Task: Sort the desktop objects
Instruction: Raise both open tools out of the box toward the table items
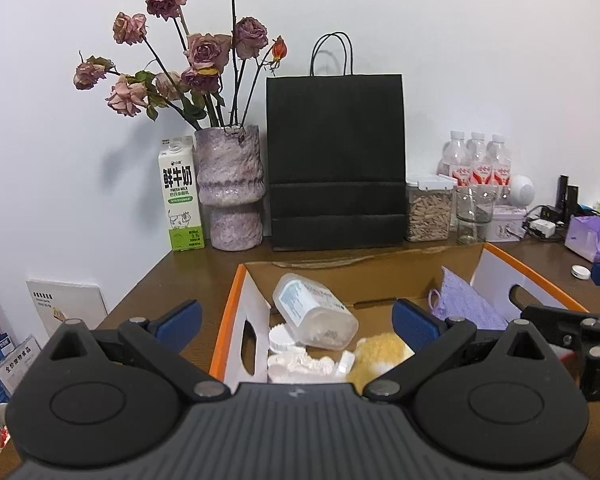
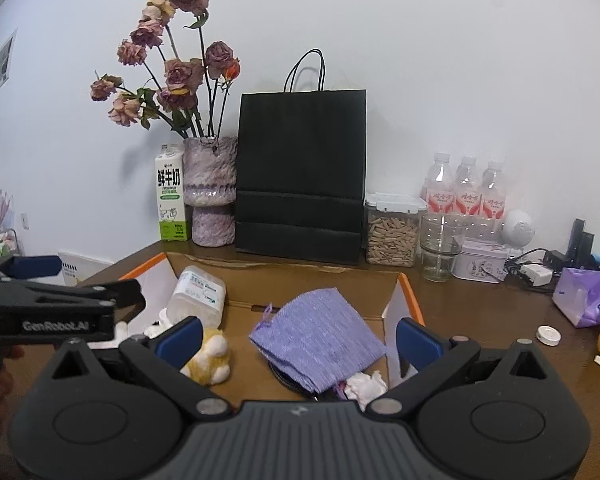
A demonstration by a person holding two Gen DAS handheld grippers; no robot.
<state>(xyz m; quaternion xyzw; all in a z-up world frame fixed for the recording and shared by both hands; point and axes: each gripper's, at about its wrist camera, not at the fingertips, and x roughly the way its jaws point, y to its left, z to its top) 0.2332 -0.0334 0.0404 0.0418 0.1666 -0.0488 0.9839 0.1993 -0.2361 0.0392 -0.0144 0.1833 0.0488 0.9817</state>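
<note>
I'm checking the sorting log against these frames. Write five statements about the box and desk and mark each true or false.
1. The purple knitted cloth lies inside the cardboard box. True.
2. The left gripper is shut on the clear plastic bottle. False: its fingers are spread apart with nothing between them, and the bottle lies in the box.
3. The milk carton stands left of the vase. True.
4. The black paper bag lies flat on the desk. False: it stands upright against the wall.
5. The right gripper is open. True.
</note>
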